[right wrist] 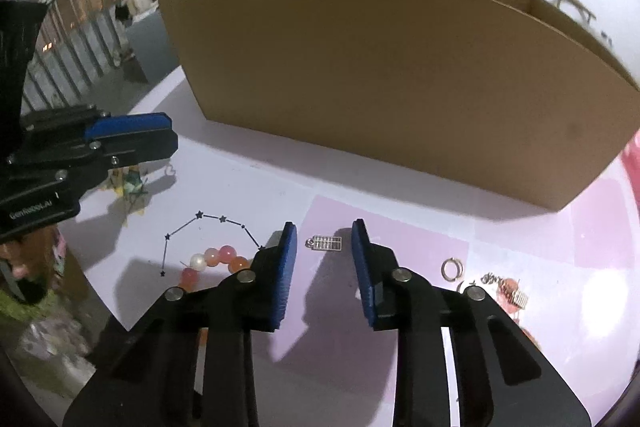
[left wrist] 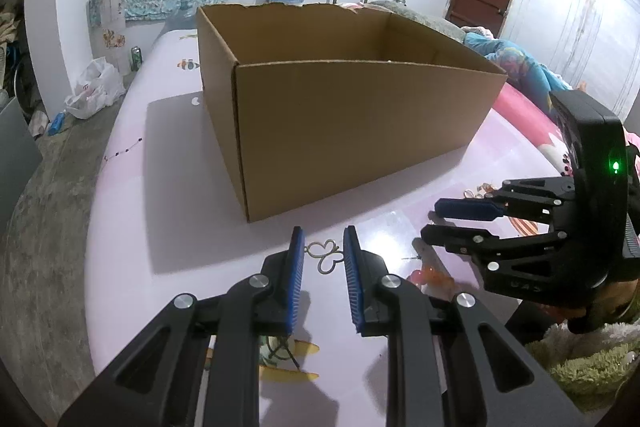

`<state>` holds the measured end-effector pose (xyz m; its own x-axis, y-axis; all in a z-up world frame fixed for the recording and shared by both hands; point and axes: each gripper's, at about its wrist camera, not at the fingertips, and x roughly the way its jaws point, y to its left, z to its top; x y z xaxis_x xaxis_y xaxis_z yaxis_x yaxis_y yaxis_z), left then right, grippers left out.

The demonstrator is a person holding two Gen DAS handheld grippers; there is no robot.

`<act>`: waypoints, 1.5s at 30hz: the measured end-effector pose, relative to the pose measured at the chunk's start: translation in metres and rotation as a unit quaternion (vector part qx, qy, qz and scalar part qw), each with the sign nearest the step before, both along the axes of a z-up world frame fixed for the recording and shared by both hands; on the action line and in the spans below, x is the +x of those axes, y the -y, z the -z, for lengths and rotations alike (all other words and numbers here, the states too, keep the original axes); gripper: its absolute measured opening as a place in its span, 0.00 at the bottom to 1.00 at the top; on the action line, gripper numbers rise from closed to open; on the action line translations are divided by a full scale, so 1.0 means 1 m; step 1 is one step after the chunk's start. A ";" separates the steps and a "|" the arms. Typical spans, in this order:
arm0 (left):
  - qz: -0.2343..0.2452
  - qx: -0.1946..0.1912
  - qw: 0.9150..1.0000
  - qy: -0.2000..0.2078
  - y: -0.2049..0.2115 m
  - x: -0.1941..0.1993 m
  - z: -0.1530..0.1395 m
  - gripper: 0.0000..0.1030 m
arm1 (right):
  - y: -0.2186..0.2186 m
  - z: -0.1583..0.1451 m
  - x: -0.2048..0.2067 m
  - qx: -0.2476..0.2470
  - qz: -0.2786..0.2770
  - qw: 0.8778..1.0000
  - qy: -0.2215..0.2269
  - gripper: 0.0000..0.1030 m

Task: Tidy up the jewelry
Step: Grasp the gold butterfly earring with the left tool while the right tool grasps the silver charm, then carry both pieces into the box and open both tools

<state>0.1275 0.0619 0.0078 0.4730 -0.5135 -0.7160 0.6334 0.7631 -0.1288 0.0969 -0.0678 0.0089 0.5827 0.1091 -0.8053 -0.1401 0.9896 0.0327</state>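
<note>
Jewelry still out as I start sorting.
Right gripper [right wrist: 324, 247] unclenched around silver charm [right wrist: 327, 243]; left gripper [left wrist: 324, 251] released around wire butterfly [left wrist: 325, 255]; brown cardboard box [left wrist: 344, 107] looks empty.

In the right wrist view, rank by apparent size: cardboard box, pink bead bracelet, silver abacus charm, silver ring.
1. Brown cardboard box
2. Pink bead bracelet, partly hidden
3. Silver abacus charm
4. Small silver ring, close to the charm, so that order is unsure
</note>
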 end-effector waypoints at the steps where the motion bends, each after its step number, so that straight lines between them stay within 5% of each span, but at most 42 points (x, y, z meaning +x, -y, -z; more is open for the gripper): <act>1: 0.001 0.000 1.000 0.000 -0.001 -0.001 0.000 0.19 | -0.001 0.001 0.000 -0.002 -0.002 1.000 0.001 0.19; 18: -0.009 -0.004 1.000 0.014 -0.005 -0.011 -0.014 0.19 | -0.004 -0.014 -0.015 0.001 -0.011 1.000 0.025 0.13; 30: 0.033 -0.088 0.991 0.095 0.004 -0.008 -0.117 0.19 | 0.035 -0.130 -0.017 0.017 -0.028 0.982 0.187 0.13; 35: 0.041 -0.090 0.995 0.014 0.048 0.059 -0.109 0.19 | 0.072 -0.129 0.052 0.072 -0.024 0.992 0.097 0.13; 40: 0.030 -0.050 0.996 -0.071 0.093 0.109 -0.077 0.19 | 0.095 -0.100 0.103 0.110 -0.005 0.994 -0.004 0.16; 45: 0.007 -0.027 0.995 -0.100 0.109 0.125 -0.061 0.19 | 0.103 -0.089 0.109 0.119 0.006 0.993 -0.023 0.17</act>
<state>0.2527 -0.0473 0.0684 0.3155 -0.5594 -0.7665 0.6015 0.7426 -0.2944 0.2056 -0.1706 0.0983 0.5491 0.2917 -0.7832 -0.1205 0.9549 0.2712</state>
